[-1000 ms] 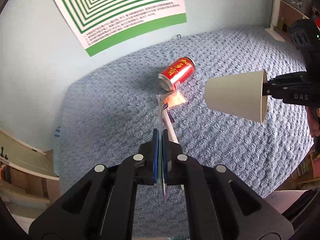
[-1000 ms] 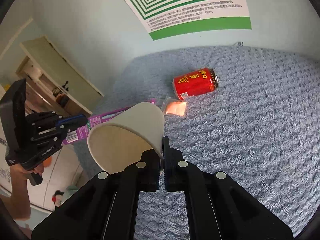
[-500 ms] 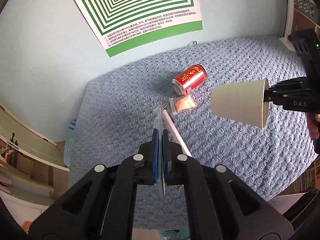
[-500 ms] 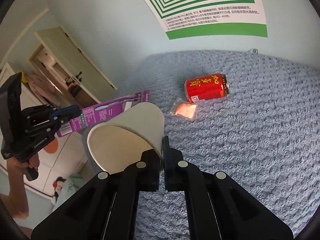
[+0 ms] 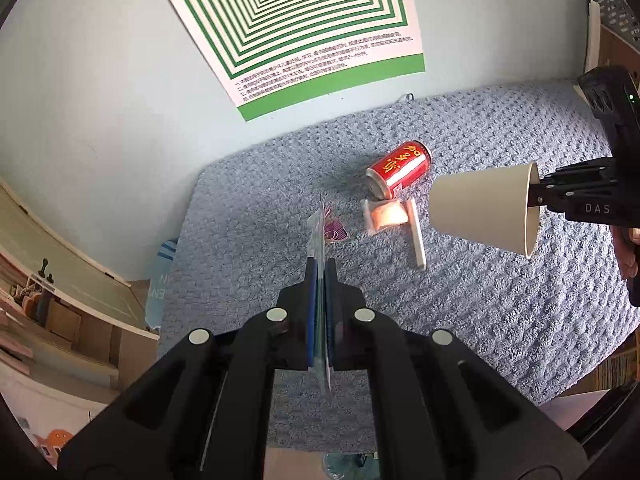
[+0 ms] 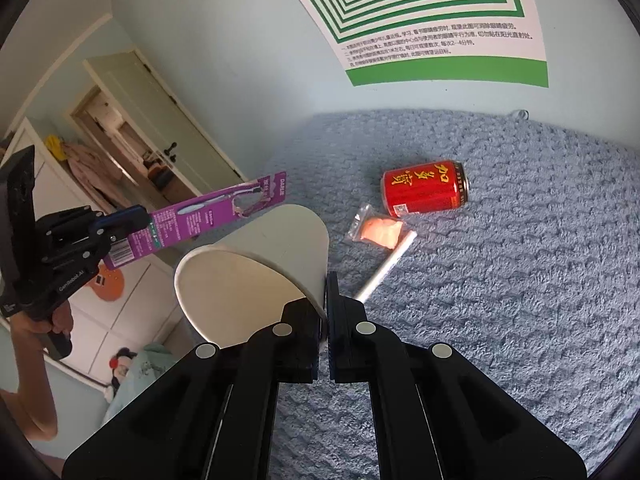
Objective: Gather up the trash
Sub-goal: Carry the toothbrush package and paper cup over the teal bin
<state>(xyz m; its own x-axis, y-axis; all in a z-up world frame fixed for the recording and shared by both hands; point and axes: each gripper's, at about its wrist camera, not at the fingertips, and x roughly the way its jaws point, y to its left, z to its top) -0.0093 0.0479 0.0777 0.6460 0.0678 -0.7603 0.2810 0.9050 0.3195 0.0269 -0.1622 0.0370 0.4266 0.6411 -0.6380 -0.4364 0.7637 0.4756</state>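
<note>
My left gripper is shut on a flat purple toothbrush package, seen edge-on in its own view and broadside as the purple package in the right wrist view, held in the air beyond the mat's left side. My right gripper is shut on the rim of a white paper cup, tipped on its side; the cup hangs above the mat's right part. On the blue-grey mat lie a red can, a clear packet with orange contents and a white stick.
A green-striped poster hangs on the pale blue wall behind the mat. Shelving stands to the left, below the mat's edge. A doorway and cupboards show in the right wrist view. A hand holds the left gripper's grip.
The left gripper has risen and drawn back with the package, so the can and packet look smaller and farther. The white stick now lies uncovered on the mat. The cup stays held.
</note>
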